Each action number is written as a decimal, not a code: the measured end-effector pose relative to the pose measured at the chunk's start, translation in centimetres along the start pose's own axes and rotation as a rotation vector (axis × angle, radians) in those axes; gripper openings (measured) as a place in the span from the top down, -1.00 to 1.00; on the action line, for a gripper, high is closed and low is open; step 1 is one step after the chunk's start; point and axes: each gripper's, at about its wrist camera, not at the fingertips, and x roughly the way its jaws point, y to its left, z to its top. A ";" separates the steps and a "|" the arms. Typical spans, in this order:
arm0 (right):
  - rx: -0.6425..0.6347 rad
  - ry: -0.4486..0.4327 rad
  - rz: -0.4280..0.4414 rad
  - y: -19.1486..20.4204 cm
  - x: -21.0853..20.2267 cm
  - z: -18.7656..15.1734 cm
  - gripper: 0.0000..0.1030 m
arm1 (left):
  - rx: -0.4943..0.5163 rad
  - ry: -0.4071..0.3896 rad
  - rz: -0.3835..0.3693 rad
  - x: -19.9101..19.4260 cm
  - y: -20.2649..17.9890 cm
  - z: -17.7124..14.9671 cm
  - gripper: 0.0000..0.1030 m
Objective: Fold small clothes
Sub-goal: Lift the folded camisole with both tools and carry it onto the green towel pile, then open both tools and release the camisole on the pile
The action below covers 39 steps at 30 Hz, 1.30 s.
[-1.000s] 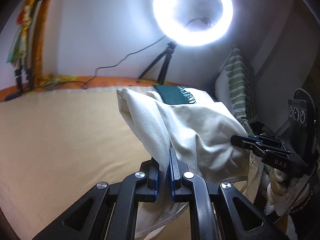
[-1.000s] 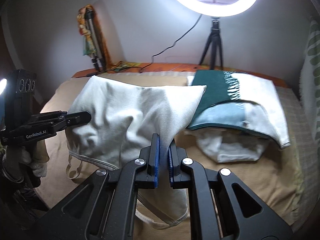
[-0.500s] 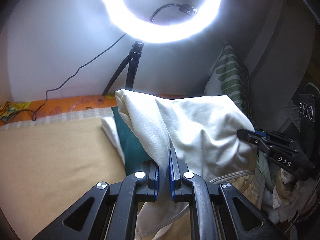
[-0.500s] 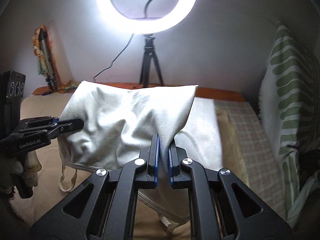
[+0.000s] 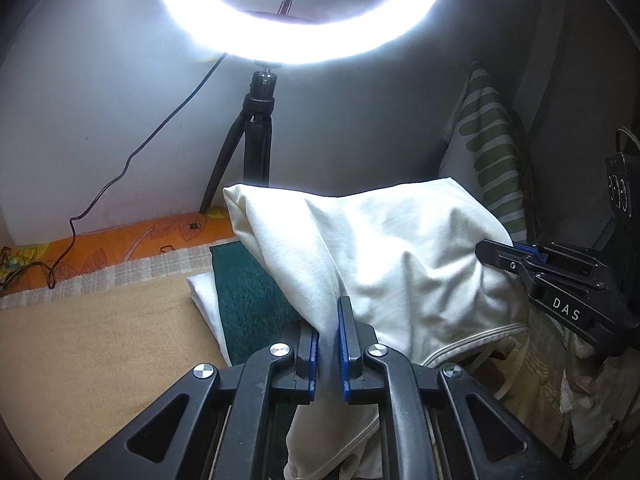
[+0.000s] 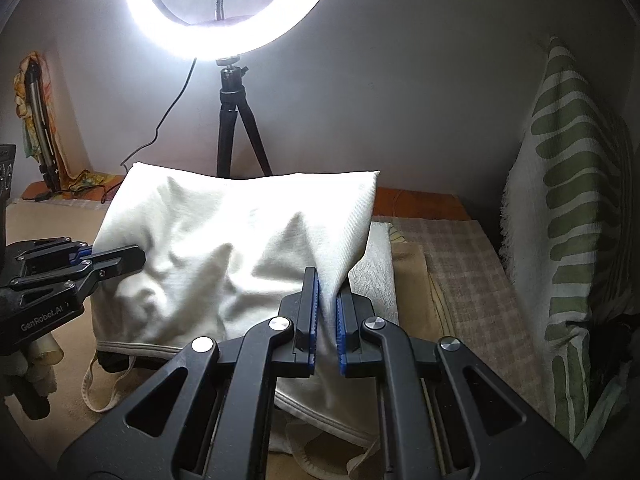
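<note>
A cream sleeveless garment [image 5: 400,248] hangs folded over, stretched between my two grippers above the bed. In the left wrist view my left gripper [image 5: 328,320] is shut on one side of the garment, and my right gripper [image 5: 504,256] pinches the other side at the right. The right wrist view has my right gripper [image 6: 326,300] shut on the same cream garment [image 6: 224,240], with my left gripper [image 6: 120,258] clamped on its left side. Under the garment lies a pile of folded clothes, a dark green piece [image 5: 248,292] on a white one [image 5: 200,292]. The garment's straps dangle below.
A lit ring light [image 6: 232,8] on a black tripod [image 6: 232,120] stands at the wall behind the bed, its cable [image 5: 132,156] trailing left. A green-striped pillow [image 6: 568,216] leans at the right. A tan blanket [image 5: 92,352] covers the bed.
Both grippers carried the cream garment sideways to the right, from the open blanket to above the folded pile near the tripod and pillow. Both stayed shut on it.
</note>
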 end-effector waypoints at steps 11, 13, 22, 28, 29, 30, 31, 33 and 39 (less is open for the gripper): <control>0.002 0.064 -0.038 -0.5 3.2 -0.6 0.84 | 0.043 0.037 0.094 1.4 -0.7 -0.3 0.62; 0.009 0.064 -0.064 -0.8 3.1 -0.6 0.84 | 0.044 0.036 0.107 1.2 -0.6 -0.2 0.53; 0.043 0.051 -0.085 -1.7 1.2 -0.3 0.68 | 0.072 0.008 0.128 -1.4 -0.9 -0.1 0.42; 0.052 0.027 -0.081 -1.3 -2.0 0.1 0.66 | 0.078 -0.016 0.131 -4.4 -1.4 -0.2 0.41; 0.053 0.022 -0.082 -1.1 -2.6 0.1 0.66 | 0.078 -0.020 0.130 -5.0 -1.5 -0.3 0.41; 0.054 0.013 -0.080 -0.9 -3.5 0.1 0.66 | 0.079 -0.026 0.128 -5.6 -1.6 -0.3 0.41; 0.054 0.007 -0.076 -0.8 -4.2 0.2 0.66 | 0.081 -0.034 0.129 -6.6 -1.6 -0.4 0.41; 0.054 -0.009 -0.066 -0.2 -5.8 0.4 0.66 | 0.083 -0.047 0.130 -8.2 -1.8 -0.5 0.41; 0.042 -0.055 -0.048 2.0 -10.5 0.6 0.66 | 0.090 -0.090 0.131 -13.4 -2.1 -1.0 0.41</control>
